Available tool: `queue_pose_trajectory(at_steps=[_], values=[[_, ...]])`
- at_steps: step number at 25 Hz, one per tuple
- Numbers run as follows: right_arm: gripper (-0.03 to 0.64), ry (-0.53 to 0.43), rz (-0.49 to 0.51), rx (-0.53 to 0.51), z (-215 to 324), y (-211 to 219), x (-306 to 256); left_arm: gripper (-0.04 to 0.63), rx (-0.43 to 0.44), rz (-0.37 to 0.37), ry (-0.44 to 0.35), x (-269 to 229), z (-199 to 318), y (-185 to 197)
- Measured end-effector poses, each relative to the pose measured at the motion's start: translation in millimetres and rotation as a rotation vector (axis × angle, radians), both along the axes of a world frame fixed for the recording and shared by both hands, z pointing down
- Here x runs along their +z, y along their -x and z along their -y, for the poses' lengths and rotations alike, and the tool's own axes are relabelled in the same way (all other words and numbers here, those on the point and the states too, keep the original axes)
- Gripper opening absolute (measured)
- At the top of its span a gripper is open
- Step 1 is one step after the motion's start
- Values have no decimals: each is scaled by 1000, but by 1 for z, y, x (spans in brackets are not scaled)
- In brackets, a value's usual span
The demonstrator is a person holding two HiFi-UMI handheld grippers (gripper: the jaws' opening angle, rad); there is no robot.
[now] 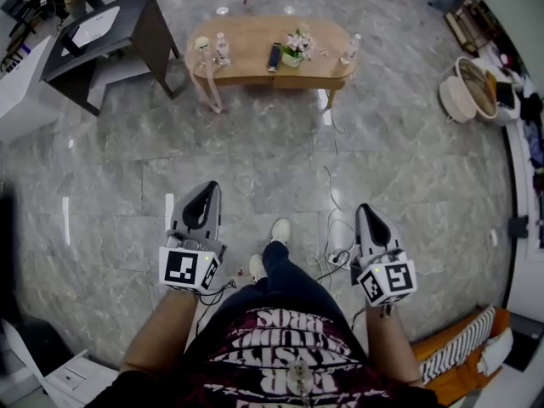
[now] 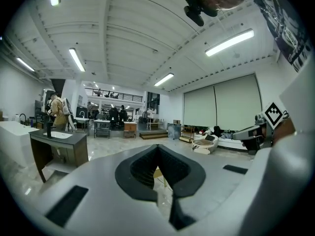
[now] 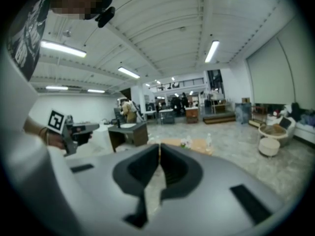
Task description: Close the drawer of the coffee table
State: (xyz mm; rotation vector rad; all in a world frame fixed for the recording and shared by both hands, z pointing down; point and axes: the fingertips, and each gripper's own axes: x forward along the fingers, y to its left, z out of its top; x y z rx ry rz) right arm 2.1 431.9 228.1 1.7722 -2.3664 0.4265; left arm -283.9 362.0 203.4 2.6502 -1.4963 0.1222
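Far ahead across the stone floor [image 1: 255,155], the coffee table [image 1: 270,53] sits well apart from both tools, its long axis crosswise to the approach. Left hand-held gripper [image 1: 208,192] and right hand-held gripper [image 1: 364,212] are both pinched together and empty, neither clearly nearer. The drawer is too small to make out from here.

Grey marble-tile floor [image 1: 255,168], glossy. Oval wooden coffee table [image 1: 246,68] stands on it at far side. On tabletop: clear bottle [image 1: 223,48] near left end, dark flat bar-shaped item [image 1: 274,56] mid-top, pot of pink flowers [image 1: 296,49] just beside it, second clear bottle [image 1: 352,48] at right end. Dark desk [image 1: 136,24] on floor left of table, white basin [image 1: 93,28] set in top. Round beige seat [image 1: 463,92] well apart to right. White cable [image 1: 333,202] snakes over tiles near white shoes [image 1: 280,230].
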Motion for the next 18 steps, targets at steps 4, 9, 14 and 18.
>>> queue_pose_trajectory(at_steps=[4,9,14,18], values=[[35,-24,-22,-33,38,-5,-3,23,-27,-7,-36,-9,32,-9],[35,-60,-18,-90,85,-6,-11,23,-54,-9,-26,-14,70,-18],[35,-90,12,-138,124,-18,-16,23,-114,-8,-59,-36,106,-21],[35,-97,37,-157,147,-25,-21,23,-163,8,-74,-44,117,-16]])
